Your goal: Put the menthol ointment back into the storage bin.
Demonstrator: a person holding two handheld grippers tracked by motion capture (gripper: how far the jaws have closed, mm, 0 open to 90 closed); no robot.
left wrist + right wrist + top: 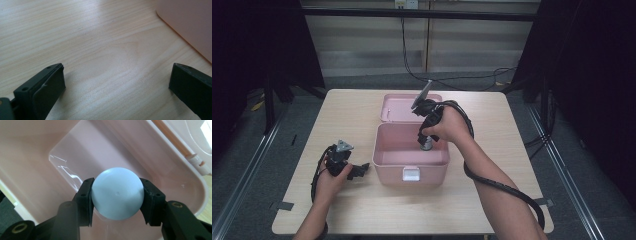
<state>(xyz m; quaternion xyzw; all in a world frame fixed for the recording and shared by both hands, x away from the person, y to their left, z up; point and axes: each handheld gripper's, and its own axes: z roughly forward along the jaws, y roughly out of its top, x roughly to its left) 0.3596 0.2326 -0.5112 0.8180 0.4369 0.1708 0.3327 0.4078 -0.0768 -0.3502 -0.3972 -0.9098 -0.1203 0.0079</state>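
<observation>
A pink box point(384, 159) stands open at the table's middle, its lid point(394, 107) folded back behind it. My right gripper point(427, 145) points down into the box, shut on a pale blue ball point(117, 193). In the right gripper view both pads press the ball's sides, just above the box's pink floor point(82, 152). My left gripper point(356, 171) rests low on the table, left of the box, jaws wide apart with bare wood between them. In the left gripper view point(117, 87) the pink box wall point(190, 22) shows at the upper right.
The light wooden table point(352, 205) has free room in front of and on both sides of the box. A white latch point(411, 173) sits on the box's front wall. A thick black cable point(507, 190) trails from the right gripper along the forearm.
</observation>
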